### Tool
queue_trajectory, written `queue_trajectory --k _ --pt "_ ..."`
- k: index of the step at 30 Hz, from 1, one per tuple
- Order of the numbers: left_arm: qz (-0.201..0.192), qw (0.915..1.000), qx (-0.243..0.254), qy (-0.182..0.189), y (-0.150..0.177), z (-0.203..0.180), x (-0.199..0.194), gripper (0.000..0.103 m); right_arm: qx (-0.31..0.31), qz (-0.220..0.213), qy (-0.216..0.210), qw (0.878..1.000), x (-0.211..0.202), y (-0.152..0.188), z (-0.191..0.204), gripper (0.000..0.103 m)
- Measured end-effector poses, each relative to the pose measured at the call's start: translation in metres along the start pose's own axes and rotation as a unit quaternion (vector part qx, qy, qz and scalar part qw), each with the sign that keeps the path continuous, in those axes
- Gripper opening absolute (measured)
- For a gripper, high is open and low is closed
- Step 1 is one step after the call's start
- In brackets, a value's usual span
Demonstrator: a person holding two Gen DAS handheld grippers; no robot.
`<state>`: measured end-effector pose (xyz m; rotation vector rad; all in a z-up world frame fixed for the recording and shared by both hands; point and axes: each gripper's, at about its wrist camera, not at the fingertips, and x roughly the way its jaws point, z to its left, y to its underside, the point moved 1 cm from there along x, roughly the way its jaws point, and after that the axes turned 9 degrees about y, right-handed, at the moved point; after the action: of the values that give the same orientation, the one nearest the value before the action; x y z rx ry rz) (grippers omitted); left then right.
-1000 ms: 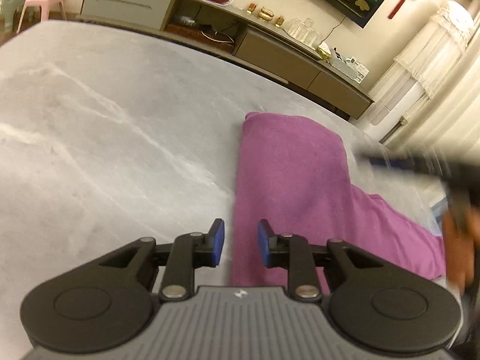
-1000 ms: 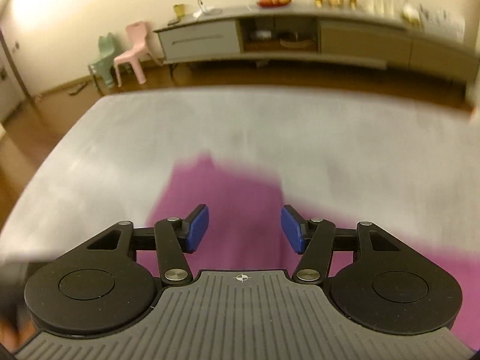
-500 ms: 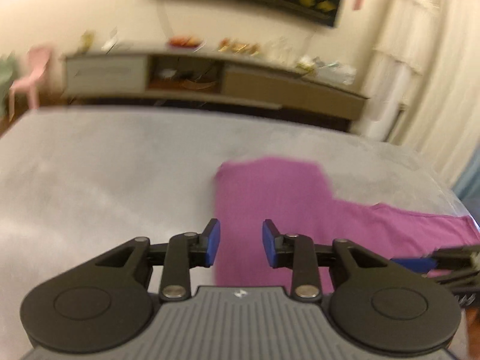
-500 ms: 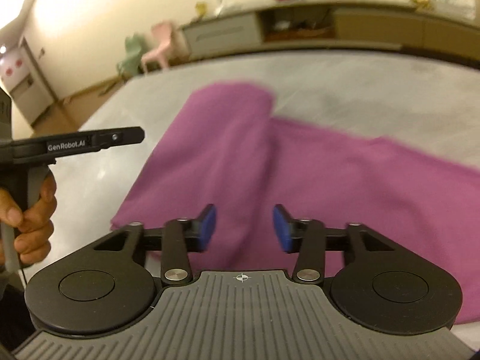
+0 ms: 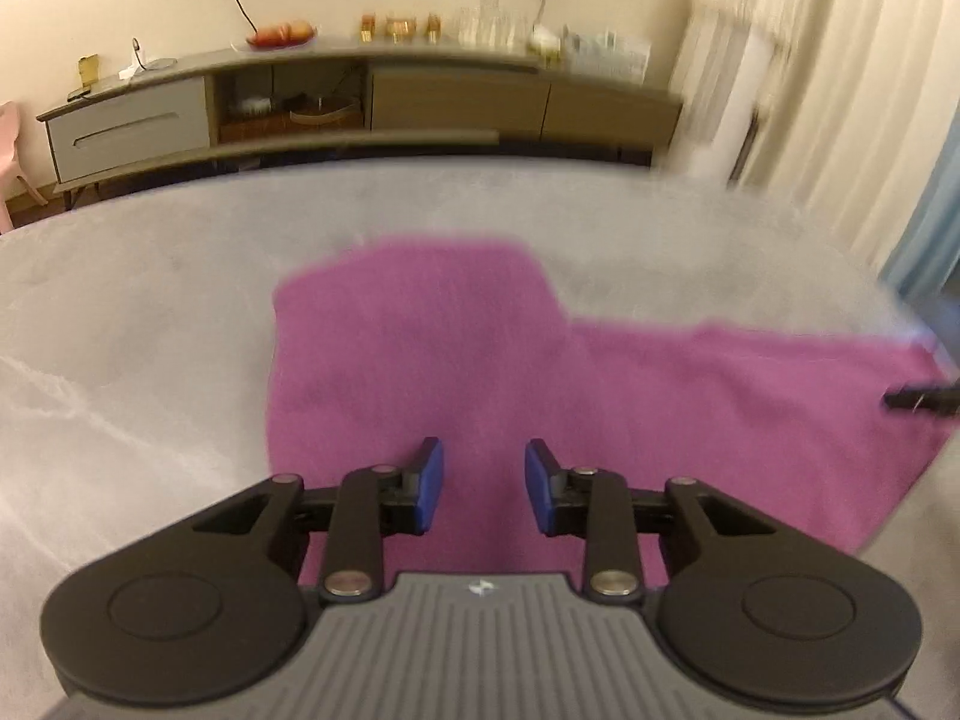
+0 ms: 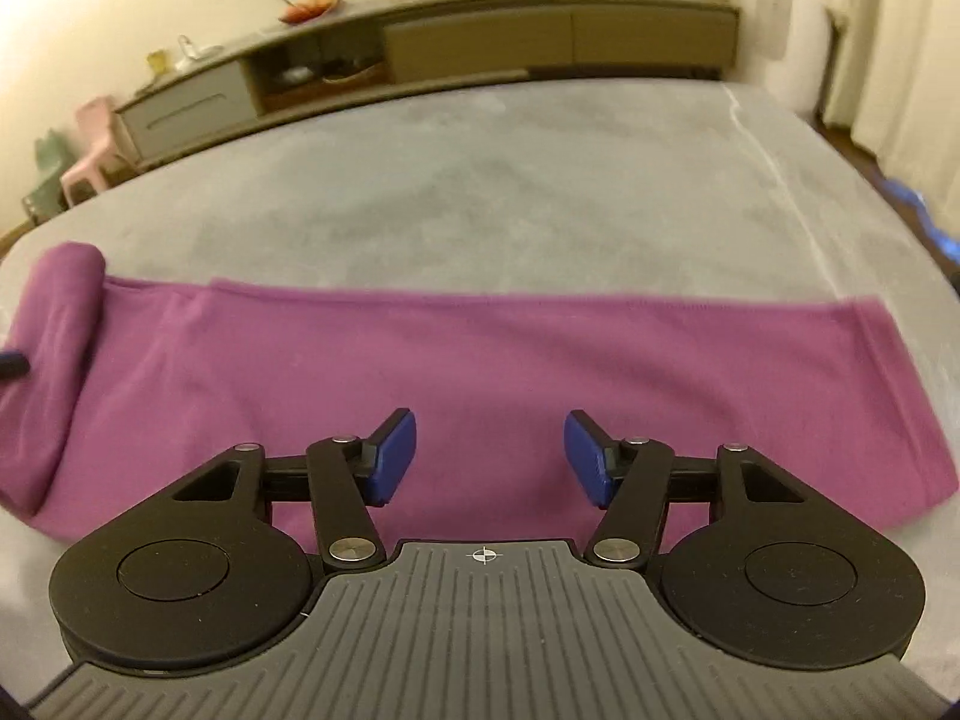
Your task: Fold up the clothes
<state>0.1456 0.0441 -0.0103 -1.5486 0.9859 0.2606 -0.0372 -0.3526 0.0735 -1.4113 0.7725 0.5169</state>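
While the purple garment point(image 6: 480, 372) is lying flat along the near side of the grey desk point(image 6: 510, 192), looking soft, light and limp, both the left hand-held gripper point(image 5: 483, 483) and right hand-held gripper point(image 6: 489, 459) are hovering above the garment with jaws parted and empty, the right pair having just been opening, so a pinch at the garment's far hem edge is looking safest.

I see a plain magenta-purple garment point(image 6: 480, 360) on a pale grey worktop point(image 6: 510, 192) with faint white marbled veins. My grippers are black with grey ribbed bodies, and their fingers point(image 5: 429, 483) carry blue pads.
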Motion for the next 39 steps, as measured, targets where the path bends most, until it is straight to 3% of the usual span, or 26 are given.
queue_trajectory --k 2,5,6,7,8,12,14,17,20,22,25,28,30,31,32,34,36,38,39 --pt "-0.013 0.9996 -0.013 -0.024 -0.012 0.013 0.001 0.035 -0.010 -0.034 -0.014 0.999 -0.011 -0.006 0.004 0.055" --pt "0.024 0.9971 -0.042 -0.058 -0.014 0.041 0.026 0.036 -0.002 -0.069 -0.073 0.995 -0.037 -0.013 0.022 0.047" --pt "0.027 0.9965 -0.049 -0.061 -0.012 0.048 0.031 0.041 -0.010 -0.073 -0.099 0.992 -0.044 -0.012 0.034 0.041" --pt "0.017 0.9969 -0.055 -0.054 -0.008 0.052 0.034 0.041 -0.018 -0.075 -0.124 0.989 -0.051 -0.012 0.046 0.030" --pt "0.013 0.9971 -0.057 -0.049 -0.006 0.054 0.035 0.041 -0.031 -0.072 -0.144 0.986 -0.060 -0.012 0.060 0.027" --pt "0.000 0.9970 -0.066 -0.042 -0.013 0.056 0.022 0.039 -0.127 -0.085 -0.189 0.970 -0.077 -0.032 0.146 0.025" --pt "-0.012 0.9958 -0.080 -0.042 -0.017 0.063 0.020 0.039 -0.157 -0.101 -0.193 0.963 -0.078 -0.046 0.183 0.025" --pt "-0.019 0.9937 -0.099 -0.049 -0.019 0.078 0.023 0.039 -0.168 -0.105 -0.187 0.962 -0.039 -0.075 0.233 0.025" --pt "0.011 0.9932 -0.105 -0.050 -0.018 0.093 0.032 0.046 -0.202 -0.050 -0.144 0.967 0.023 -0.079 0.269 0.025" --pt "0.020 0.9933 -0.104 -0.047 -0.017 0.099 0.033 0.053 -0.198 -0.039 -0.140 0.969 0.044 -0.081 0.275 0.025" --pt "0.016 0.9935 -0.105 -0.042 -0.025 0.101 0.028 0.046 -0.172 -0.006 -0.138 0.975 0.049 -0.090 0.277 0.025" --pt "0.004 0.9953 -0.088 -0.041 -0.026 0.095 0.024 0.047 -0.148 -0.068 -0.147 0.976 0.016 -0.081 0.259 0.025" --pt "0.014 0.9947 -0.088 -0.052 -0.020 0.094 0.033 0.053 -0.158 -0.042 -0.155 0.974 0.023 -0.053 0.259 0.025" --pt "0.018 0.9944 -0.089 -0.055 -0.018 0.094 0.035 0.054 -0.182 -0.007 -0.154 0.971 0.035 -0.035 0.263 0.027" --pt "0.018 0.9940 -0.092 -0.056 -0.020 0.093 0.034 0.053 -0.194 -0.037 -0.156 0.968 0.038 -0.019 0.262 0.030" --pt "0.013 0.9941 -0.092 -0.055 -0.024 0.087 0.025 0.045 -0.201 -0.040 -0.153 0.967 0.045 -0.014 0.260 0.034" --pt "0.000 0.9961 -0.075 -0.045 -0.028 0.070 0.012 0.045 -0.183 -0.044 -0.166 0.968 0.047 -0.011 0.250 0.036" --pt "-0.003 0.9985 -0.048 -0.024 -0.029 0.047 0.007 0.045 -0.172 -0.049 -0.173 0.969 0.048 -0.005 0.234 0.050" --pt "0.003 0.9994 -0.032 -0.012 -0.026 0.034 0.008 0.045 -0.178 -0.051 -0.168 0.968 0.050 0.001 0.227 0.051"
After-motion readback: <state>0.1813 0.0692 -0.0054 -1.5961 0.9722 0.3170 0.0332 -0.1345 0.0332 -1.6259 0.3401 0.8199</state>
